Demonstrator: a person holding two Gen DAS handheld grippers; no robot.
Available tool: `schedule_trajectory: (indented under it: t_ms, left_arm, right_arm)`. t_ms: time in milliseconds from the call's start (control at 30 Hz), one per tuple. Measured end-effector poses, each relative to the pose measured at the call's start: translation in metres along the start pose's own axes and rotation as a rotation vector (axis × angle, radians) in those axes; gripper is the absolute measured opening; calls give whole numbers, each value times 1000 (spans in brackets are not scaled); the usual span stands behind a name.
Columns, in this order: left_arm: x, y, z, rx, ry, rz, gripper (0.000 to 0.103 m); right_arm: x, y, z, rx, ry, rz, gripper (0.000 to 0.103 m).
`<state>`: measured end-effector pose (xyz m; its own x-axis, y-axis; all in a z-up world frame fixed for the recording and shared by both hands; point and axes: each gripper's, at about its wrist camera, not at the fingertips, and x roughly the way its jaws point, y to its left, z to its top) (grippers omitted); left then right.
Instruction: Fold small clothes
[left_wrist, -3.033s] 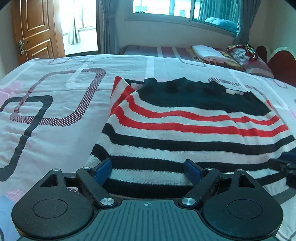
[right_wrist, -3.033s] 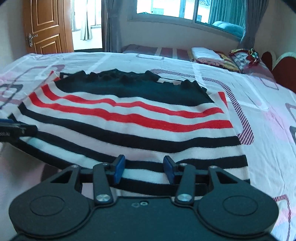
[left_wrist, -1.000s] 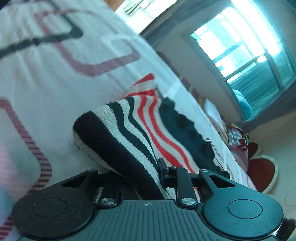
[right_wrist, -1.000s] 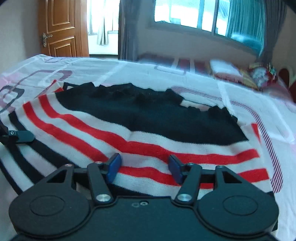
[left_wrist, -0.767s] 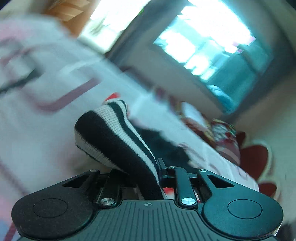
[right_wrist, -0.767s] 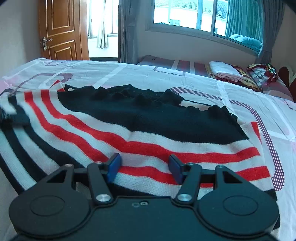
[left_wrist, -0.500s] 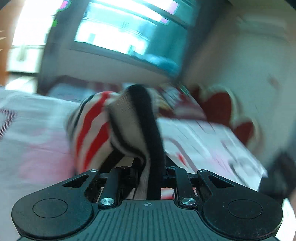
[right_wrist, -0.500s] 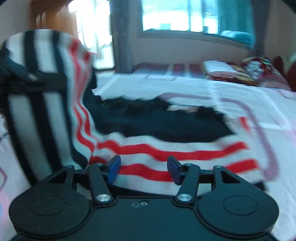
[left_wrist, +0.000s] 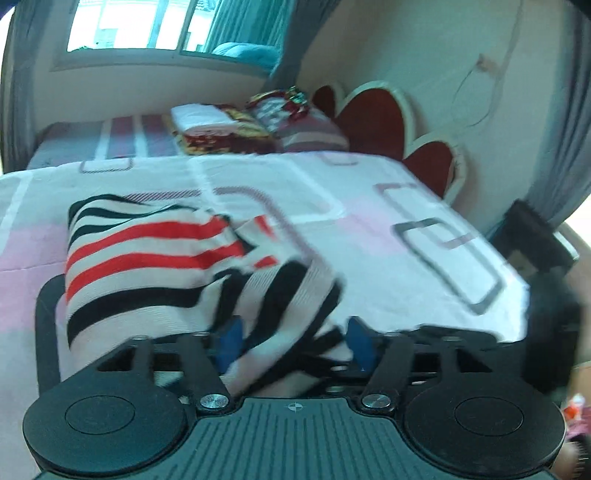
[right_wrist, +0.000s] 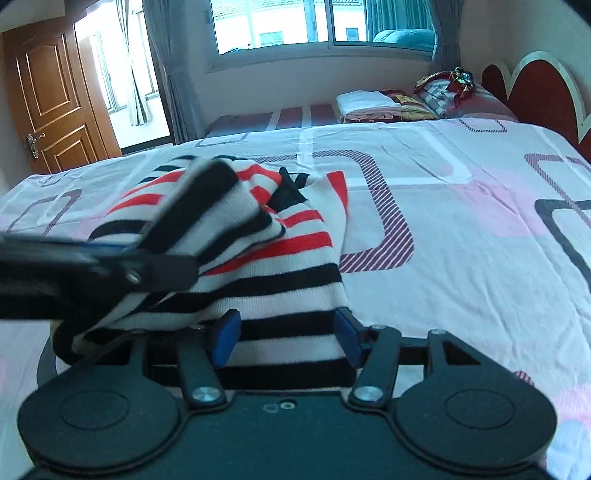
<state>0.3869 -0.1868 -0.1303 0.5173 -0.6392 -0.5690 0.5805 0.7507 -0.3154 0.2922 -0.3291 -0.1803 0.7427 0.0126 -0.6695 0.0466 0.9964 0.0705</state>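
Opening left gripper (left_wrist: 293, 341) over striped sweater (left_wrist: 147, 266); right gripper (right_wrist: 286, 334) wide.

Daylit bedroom: wide window (right_wrist: 325, 26), grey curtains (right_wrist: 166, 66), wooden door (right_wrist: 51, 99), red scalloped headboard (right_wrist: 539, 88), pink-patterned bed (right_wrist: 461, 229)

Ribbed knit striped sweater (right_wrist: 280, 258), smooth cotton-look bedsheet (right_wrist: 461, 236), glossy wooden door (right_wrist: 51, 96)

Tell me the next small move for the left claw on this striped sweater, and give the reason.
Probably draw the left claw back clear of the striped sweater. Its jaws are opening with the black hem still lying loose between them, and the carried side is already folded over onto the rest of the garment on the bed sheet. The right claw stands open over the near hem and could flatten the fold afterwards.
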Motion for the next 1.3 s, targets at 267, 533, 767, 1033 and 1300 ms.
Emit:
schedule_trajectory:
  t_ms: [267,533,767,1033,1300]
  left_arm:
    - [-42,56,0,-149,-107,263,81]
    - [9,90,-49,-266,101,275,81]
    - [14,81,-56,-232,90,274,81]
    - [-20,91,-38,-243,-61,329,81]
    - [-2,81,-28,-187,-47,295,81]
  right_arm:
    - [-28,-10,2,48,10,72,66]
    - [-25,-11,13,172,26,233,80]
    - [25,-14,32,284,71,254,79]
    - [56,5,54,207,41,230,32]
    - [-2,-12,60,137,-138,168,24]
